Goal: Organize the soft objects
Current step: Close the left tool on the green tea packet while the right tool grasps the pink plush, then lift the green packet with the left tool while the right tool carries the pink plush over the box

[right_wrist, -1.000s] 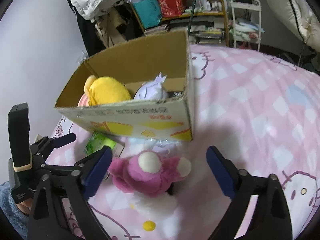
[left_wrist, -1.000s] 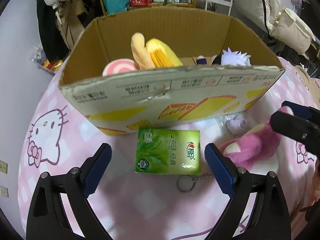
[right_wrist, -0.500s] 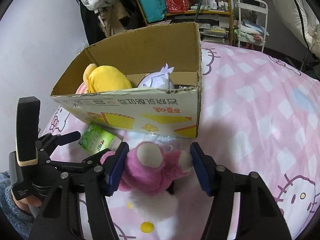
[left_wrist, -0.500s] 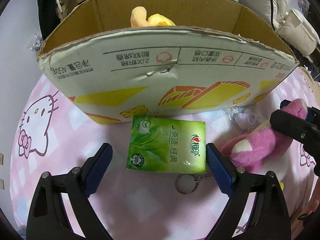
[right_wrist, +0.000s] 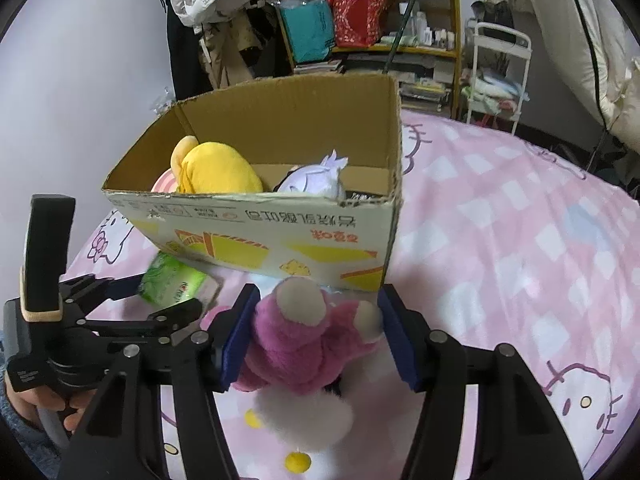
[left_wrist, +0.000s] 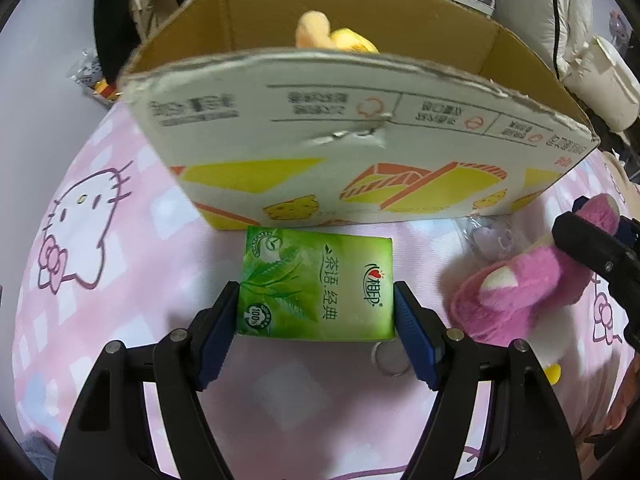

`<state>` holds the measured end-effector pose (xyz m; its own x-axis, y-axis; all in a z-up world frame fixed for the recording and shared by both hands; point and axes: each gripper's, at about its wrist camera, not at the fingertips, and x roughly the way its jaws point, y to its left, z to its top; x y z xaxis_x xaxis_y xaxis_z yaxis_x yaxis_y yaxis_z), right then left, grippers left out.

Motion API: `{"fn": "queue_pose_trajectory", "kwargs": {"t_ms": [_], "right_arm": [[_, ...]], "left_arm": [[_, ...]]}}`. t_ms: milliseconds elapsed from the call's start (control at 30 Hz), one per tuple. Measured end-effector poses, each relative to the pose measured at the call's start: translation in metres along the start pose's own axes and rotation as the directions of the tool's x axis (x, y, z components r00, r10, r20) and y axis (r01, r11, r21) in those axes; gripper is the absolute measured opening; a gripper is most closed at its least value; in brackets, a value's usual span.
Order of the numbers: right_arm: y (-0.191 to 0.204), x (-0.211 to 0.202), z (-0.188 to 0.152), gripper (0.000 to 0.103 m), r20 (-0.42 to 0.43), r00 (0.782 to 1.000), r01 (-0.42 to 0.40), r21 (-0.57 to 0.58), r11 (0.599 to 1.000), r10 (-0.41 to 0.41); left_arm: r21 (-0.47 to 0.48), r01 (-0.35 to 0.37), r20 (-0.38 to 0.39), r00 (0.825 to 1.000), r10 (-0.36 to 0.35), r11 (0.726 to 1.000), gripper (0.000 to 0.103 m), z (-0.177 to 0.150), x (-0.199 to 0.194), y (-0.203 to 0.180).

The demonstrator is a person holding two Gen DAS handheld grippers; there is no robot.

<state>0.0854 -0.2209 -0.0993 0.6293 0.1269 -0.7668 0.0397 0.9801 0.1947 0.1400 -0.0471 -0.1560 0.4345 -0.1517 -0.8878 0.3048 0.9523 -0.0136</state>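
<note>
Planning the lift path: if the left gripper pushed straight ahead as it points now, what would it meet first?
The left gripper already brackets the green tissue pack; pushed on, pack and fingers would likely meet the cardboard box wall just beyond.

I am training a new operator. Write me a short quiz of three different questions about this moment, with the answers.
1. True or false: the left gripper has its pads against the green tissue pack.
2. What does the right gripper close around? A) yellow plush B) pink plush toy C) keyring
3. Fill in: the yellow plush lies inside the ____.

Key: 1 true; 2 B; 3 cardboard box.
</note>
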Motion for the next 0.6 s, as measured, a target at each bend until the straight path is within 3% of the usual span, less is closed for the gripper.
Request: {"fn": "queue_pose_trajectory", "kwargs": {"t_ms": [333, 600], "right_arm": [[0.006, -0.018, 0.002, 0.06, 0.08, 0.997, 0.009, -0.04, 0.999, -0.006], [0.014, -0.049, 0.004, 0.06, 0.192, 0.981, 0.049, -0.073, 0.996, -0.034]], "left_arm": [[-0.053, -0.011, 0.09, 0.996, 0.016, 0.999, 0.074, -0.011, -0.041, -0.002], [-0.074, -0.021, 0.237, 0.971, 0.038, 0.997, 0.074, -0.017, -0.096, -0.003]]}}
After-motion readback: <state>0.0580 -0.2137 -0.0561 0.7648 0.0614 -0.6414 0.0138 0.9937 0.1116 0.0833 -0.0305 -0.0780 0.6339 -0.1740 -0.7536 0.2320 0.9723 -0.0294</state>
